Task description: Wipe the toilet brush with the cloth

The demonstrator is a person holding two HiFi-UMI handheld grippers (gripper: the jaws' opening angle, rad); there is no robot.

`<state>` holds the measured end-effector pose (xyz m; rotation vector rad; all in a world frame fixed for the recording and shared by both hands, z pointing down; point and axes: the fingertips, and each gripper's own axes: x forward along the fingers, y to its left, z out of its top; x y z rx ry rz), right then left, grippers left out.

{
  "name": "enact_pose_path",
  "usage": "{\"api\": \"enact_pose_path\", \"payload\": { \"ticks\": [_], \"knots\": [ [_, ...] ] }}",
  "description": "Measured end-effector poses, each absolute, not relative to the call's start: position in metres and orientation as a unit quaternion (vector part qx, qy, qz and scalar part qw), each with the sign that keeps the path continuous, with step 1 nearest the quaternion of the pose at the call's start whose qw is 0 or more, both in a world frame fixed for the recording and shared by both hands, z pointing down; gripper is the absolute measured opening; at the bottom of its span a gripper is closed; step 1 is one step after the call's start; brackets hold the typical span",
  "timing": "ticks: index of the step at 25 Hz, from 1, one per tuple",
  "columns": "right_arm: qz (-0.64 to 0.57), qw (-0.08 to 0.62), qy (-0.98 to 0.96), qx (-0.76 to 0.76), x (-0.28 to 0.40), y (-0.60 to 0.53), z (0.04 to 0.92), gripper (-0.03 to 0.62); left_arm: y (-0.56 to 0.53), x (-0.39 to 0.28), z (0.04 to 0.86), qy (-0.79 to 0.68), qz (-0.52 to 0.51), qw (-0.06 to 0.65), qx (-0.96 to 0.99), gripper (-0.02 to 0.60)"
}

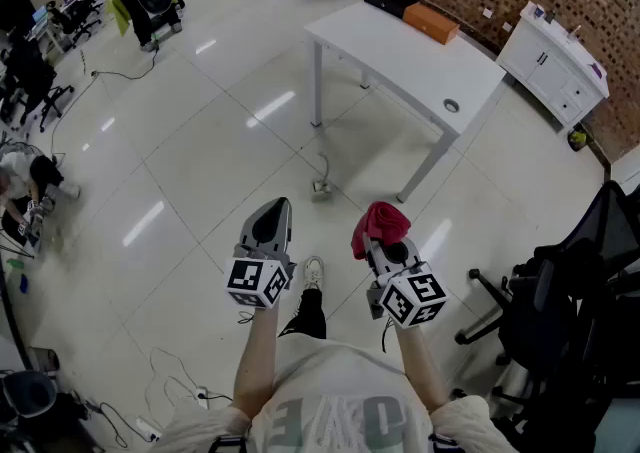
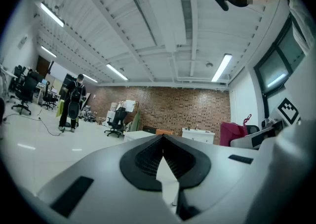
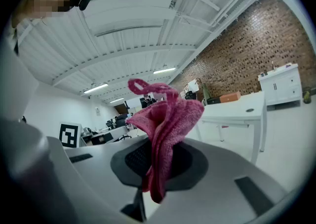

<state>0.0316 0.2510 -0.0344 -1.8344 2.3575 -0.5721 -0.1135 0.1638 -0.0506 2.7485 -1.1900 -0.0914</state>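
A crumpled pink cloth sticks up from my right gripper, whose jaws are shut on it; in the head view the cloth sits bunched at the tip of that gripper. My left gripper is held beside it, a little to the left, shut with nothing between its jaws. In the left gripper view the gripper points level across the room, and the pink cloth shows at the right. No toilet brush appears in any view.
A white table with an orange box stands ahead on the tiled floor, a white cabinet by the brick wall. A black office chair is close on the right. Cables trail on the floor to the left.
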Motion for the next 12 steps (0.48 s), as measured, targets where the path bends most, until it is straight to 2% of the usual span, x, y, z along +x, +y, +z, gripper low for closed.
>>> {"api": "enact_pose_path", "payload": {
  "ticks": [12],
  "knots": [
    [-0.163, 0.077, 0.770, -0.611, 0.061, 0.017, -0.074, 0.032, -0.056, -0.073, -0.070, -0.358, -0.032, 0.071, 0.930, 0.005]
  ]
}}
